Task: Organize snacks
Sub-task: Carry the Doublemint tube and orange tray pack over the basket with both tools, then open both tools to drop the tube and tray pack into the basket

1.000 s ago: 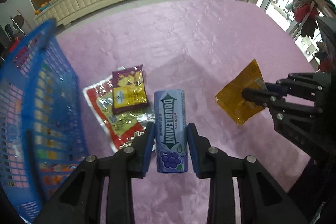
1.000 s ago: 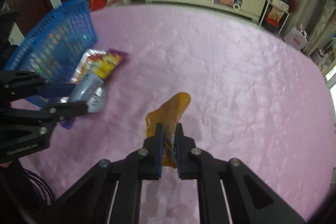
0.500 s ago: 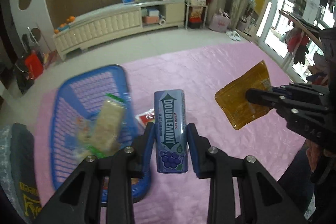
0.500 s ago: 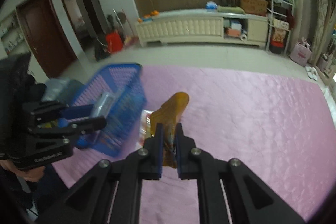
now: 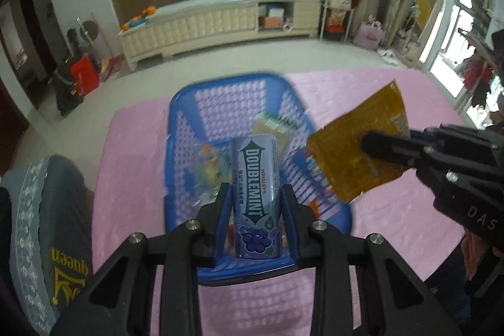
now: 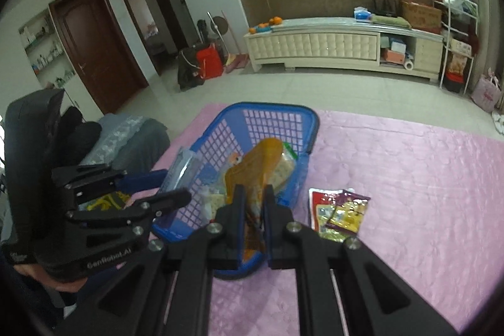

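My left gripper (image 5: 255, 202) is shut on a blue Doublemint gum bottle (image 5: 256, 178) and holds it above the blue plastic basket (image 5: 186, 128). My right gripper (image 6: 253, 197) is shut on an orange snack pouch (image 6: 261, 159), also over the basket (image 6: 274, 112). The pouch (image 5: 356, 153) and the right gripper (image 5: 378, 145) show at the right of the left wrist view. The left gripper (image 6: 171, 186) with the bottle (image 6: 181, 167) shows at the left of the right wrist view. Several snack packets lie in the basket.
The basket stands on a pink quilted mat (image 6: 409, 185). A red packet and a purple-yellow packet (image 6: 338, 213) lie on the mat right of the basket. A grey cushion (image 5: 47, 225) lies at the mat's left edge. A cream cabinet (image 6: 330, 46) stands by the far wall.
Both grippers have swung left from over the mat to over the basket, each still holding its item. The loose packets on the mat have left the left wrist view.
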Action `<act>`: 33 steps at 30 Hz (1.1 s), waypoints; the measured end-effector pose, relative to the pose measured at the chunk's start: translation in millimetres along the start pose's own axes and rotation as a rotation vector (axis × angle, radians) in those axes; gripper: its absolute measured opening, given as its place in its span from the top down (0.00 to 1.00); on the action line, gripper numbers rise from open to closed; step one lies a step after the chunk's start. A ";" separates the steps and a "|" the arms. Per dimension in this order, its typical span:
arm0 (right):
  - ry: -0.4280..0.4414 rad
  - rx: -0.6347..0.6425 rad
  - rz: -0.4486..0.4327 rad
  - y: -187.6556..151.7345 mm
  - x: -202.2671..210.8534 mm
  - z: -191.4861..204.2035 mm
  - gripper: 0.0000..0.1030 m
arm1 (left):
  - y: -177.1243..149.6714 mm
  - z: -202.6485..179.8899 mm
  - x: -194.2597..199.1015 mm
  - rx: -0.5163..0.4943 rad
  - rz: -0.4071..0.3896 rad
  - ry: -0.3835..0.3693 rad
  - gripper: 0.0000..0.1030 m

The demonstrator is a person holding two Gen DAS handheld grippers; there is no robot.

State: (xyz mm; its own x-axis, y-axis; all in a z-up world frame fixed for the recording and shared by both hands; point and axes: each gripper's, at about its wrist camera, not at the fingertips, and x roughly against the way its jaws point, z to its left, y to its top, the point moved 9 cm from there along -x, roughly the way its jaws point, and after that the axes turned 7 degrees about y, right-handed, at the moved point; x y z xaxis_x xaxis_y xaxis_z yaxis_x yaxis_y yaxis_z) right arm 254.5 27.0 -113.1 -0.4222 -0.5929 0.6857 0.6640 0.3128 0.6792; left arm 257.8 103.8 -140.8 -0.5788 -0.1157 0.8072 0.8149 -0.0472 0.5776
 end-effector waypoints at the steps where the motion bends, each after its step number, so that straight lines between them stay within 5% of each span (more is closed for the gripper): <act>1: -0.005 -0.010 0.002 -0.4 -6.1 0.5 0.87 | -5.1 7.3 -3.8 -0.008 0.016 0.016 0.72; 10: 0.002 0.035 0.096 -22.4 -51.4 14.6 0.87 | -28.9 38.9 -35.0 0.081 0.093 0.049 0.72; 27: -0.028 0.022 0.138 -42.9 -55.7 -7.4 0.87 | -29.4 27.8 -46.3 0.014 0.126 0.082 0.72; 33: -0.010 0.031 0.140 -41.6 -57.6 -1.8 0.73 | -28.2 28.0 -45.4 0.013 0.126 0.080 0.71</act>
State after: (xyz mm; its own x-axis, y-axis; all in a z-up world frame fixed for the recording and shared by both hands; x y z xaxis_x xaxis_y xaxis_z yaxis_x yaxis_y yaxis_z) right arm 252.3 46.8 -181.3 -0.3326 -0.5348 0.7768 0.6977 0.4147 0.5842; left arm 260.3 138.2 -190.3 -0.4673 -0.1988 0.8615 0.8803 -0.0149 0.4741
